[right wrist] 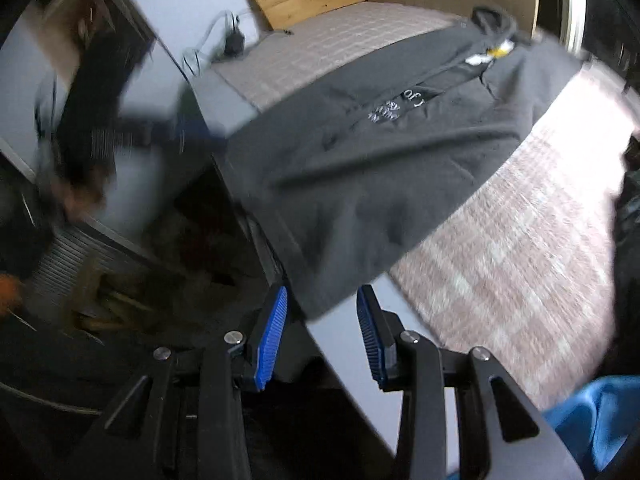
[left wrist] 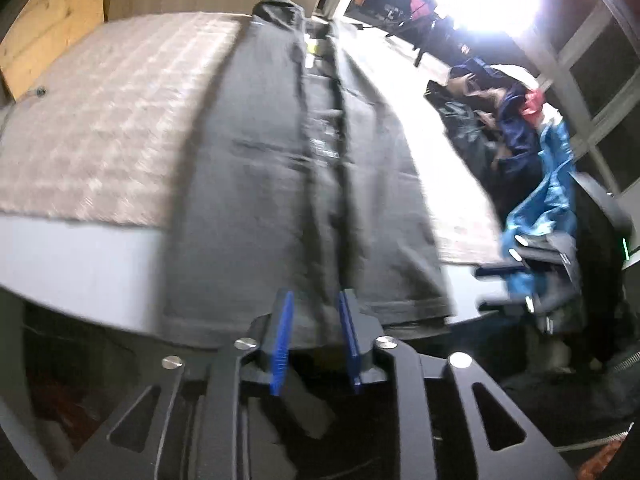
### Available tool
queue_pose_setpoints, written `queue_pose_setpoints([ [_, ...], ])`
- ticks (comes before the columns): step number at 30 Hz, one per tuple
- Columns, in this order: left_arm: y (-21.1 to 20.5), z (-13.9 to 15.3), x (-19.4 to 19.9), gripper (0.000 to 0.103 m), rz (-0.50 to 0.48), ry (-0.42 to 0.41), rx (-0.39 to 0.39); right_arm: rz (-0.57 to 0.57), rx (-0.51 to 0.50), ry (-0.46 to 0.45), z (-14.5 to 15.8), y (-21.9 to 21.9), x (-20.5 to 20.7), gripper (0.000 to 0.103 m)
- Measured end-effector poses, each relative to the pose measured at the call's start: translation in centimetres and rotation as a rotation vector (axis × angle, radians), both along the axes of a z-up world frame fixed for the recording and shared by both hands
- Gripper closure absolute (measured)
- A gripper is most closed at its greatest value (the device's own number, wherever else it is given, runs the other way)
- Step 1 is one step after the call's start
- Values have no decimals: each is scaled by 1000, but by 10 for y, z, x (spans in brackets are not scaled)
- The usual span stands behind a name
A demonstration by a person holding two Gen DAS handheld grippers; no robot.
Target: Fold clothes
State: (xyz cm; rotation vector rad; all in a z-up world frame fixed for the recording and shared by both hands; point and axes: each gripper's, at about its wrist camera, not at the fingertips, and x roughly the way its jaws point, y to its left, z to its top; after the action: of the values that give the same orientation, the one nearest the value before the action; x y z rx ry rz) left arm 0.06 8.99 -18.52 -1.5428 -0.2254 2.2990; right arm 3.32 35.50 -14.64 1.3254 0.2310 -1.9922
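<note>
a dark grey hooded sweatshirt (left wrist: pixel 304 168) lies spread along the checked pink-and-white bed (left wrist: pixel 100 128), hem hanging over the near edge. the left gripper (left wrist: pixel 314 344) and right gripper (right wrist: pixel 322 332) both hang released near the hem. only the left view shows the heap of blue and dark clothes (left wrist: pixel 520 152); only the right shows white lettering (right wrist: pixel 394 110).

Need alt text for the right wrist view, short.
A dark grey hooded top lies spread on a checked mattress, its hem hanging over the near edge. The open right gripper sits just below that hem, blue pads apart. The picture is motion-blurred.
</note>
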Motion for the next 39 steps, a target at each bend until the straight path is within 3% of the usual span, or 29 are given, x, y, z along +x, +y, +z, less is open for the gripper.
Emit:
queue_pose_setpoints([
  [2,-6,-1,-11,79,-42,8,0,-1,59,58,-7,-9,17,67],
  [7,-7,-9,-29,79,-97,-9,10,-17,85,121,-19,-16,23,67],
  [10,-7,-15,-39,79,-125,-22,17,-24,97,155,-25,-19,24,77],
  [12,-7,-18,-46,79,-144,-31,22,-19,96,174,-25,-20,26,96],
  [14,-6,-22,-52,79,-163,-40,26,-39,89,180,-22,-17,28,99],
  [17,5,-24,-72,79,-194,-46,20,-70,76,174,-19,-11,30,100],
  [22,44,-23,-121,59,-252,-43,-13,-95,70,164,-17,-12,28,100],
  [29,99,-22,-189,58,-332,-38,-61,-137,38,173,-12,-9,31,100],
  [32,114,-24,-207,65,-361,-43,-74,-154,12,178,-10,-8,32,100],
  [34,120,-30,-208,98,-387,-54,-86,-153,17,172,-13,-9,33,100],
  [39,118,-27,-208,102,-400,-39,-97,-151,14,189,-10,-10,38,99],
])
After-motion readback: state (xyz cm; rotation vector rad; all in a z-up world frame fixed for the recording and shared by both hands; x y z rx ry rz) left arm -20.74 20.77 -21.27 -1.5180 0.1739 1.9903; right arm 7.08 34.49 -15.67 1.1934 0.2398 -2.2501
